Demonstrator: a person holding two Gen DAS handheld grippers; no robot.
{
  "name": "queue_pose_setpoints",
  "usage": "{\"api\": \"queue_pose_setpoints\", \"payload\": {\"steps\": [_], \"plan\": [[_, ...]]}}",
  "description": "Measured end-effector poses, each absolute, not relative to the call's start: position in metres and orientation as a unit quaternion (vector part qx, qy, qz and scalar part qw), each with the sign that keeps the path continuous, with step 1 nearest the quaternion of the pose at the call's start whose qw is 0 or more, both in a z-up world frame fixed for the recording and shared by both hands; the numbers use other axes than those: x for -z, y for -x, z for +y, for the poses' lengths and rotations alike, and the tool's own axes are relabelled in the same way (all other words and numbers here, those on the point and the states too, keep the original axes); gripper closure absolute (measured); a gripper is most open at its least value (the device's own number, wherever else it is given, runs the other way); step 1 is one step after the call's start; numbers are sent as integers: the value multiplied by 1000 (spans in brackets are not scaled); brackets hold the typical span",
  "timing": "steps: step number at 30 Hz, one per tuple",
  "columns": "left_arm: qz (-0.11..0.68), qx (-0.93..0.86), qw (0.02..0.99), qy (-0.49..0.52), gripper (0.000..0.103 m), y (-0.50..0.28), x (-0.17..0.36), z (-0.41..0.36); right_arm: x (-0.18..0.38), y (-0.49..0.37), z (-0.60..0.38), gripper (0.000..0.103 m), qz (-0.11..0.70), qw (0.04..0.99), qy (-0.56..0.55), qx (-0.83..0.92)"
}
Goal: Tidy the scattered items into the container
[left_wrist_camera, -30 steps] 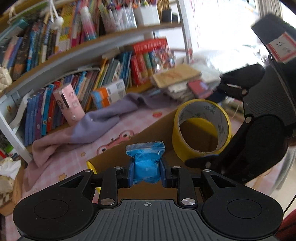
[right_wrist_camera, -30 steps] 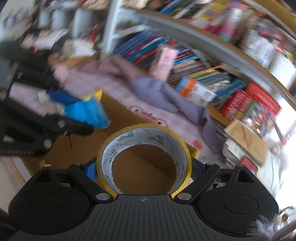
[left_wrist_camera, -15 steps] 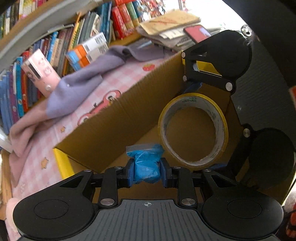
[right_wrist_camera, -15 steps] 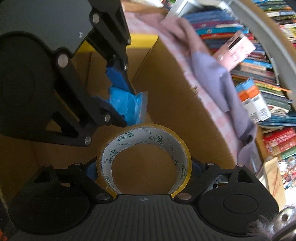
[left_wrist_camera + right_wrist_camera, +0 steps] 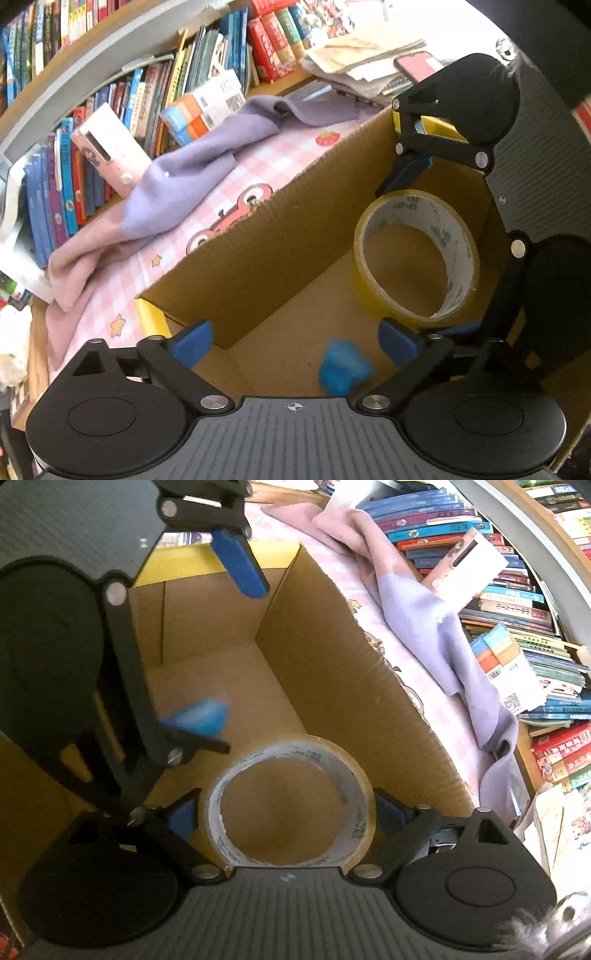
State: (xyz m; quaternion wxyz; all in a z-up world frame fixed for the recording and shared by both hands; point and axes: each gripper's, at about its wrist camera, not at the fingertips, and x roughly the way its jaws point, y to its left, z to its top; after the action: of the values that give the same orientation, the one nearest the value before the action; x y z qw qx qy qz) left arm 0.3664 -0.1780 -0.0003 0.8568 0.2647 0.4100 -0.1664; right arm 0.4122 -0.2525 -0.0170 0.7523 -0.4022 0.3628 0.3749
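Both tongs reach down into an open cardboard box (image 5: 258, 254) that stands on a surface covered by a pink checked cloth (image 5: 258, 177). The left tongs (image 5: 295, 339) have just been opening and now stand wide apart, their blue pads well clear of the small blue packet (image 5: 343, 365), which shows low between them over the box floor, no longer gripped; in the right wrist view it appears blurred beside the left tool's arm. The right tongs (image 5: 288, 812) have a roll of yellow tape (image 5: 288, 797) between their blue pads, and their jaws have just been opening a little. Whether the pads press on the roll cannot be told from either view. The roll is inside the box, near its floor, with its hole facing the right camera. Outside the box a lilac and pink garment (image 5: 177, 192) lies crumpled on the cloth against a low shelf of books (image 5: 155, 99), with a pink case (image 5: 110, 147) leaning among them
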Motion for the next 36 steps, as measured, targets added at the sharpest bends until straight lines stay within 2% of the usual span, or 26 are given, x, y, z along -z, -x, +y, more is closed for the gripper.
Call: {"api": "queue_pose_setpoints", "payload": {"steps": [20, 28, 36], "plan": [[337, 109, 926, -135, 2, -329, -58, -131, -60, -366, -281, 6, 278, 852, 308, -320], [315, 96, 940, -87, 0, -290, -76, -101, -96, -339, -302, 5, 261, 906, 198, -266], [302, 88, 947, -71, 0, -253, -82, -75, -107, -295, -303, 5, 252, 938, 130, -199]]}}
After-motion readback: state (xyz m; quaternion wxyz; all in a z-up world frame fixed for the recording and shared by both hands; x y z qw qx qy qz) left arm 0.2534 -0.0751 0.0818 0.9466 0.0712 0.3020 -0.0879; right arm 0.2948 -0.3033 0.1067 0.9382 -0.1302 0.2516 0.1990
